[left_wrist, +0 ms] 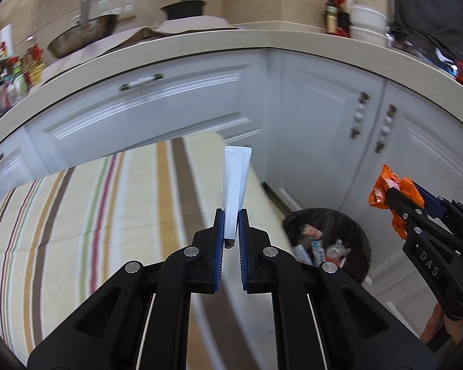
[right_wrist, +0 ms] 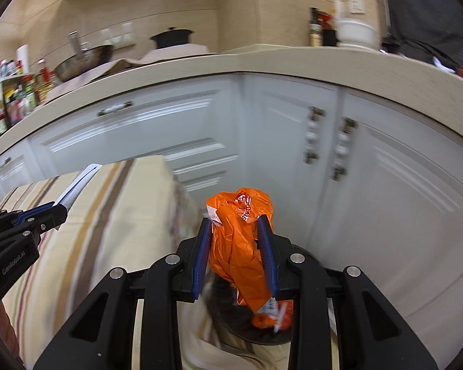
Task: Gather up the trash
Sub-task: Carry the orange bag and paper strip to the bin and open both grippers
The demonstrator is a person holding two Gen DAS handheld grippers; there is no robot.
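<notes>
So the orange wrapper (right_wrist: 242, 237) is crumpled up and pinched between the two blue pads of the right gripper (right_wrist: 236, 240), jaws closed in on it about as far as the wad lets them. It hangs right over the black trash bin (left_wrist: 359, 231), which sits on the floor at the right end of the table, up against the white cabinet doors (left_wrist: 330, 129). In the right wrist view you can see more orange packaging already lying in the bin under the wrapper; the left view shows other wrappers in there too.

The left gripper (left_wrist: 231, 215) has its jaws nearly closed on a flat white packet (left_wrist: 235, 185), gripping the near end so the rest sticks out forward past the fingertips. It's held above the striped tablecloth (left_wrist: 77, 215), near the table's right edge, left of the bin.

Further back there's the beige countertop (left_wrist: 200, 46) with a metal wok (left_wrist: 83, 34), a dark pot (left_wrist: 185, 7), some bottles (left_wrist: 335, 15) and a white container (left_wrist: 369, 21)
</notes>
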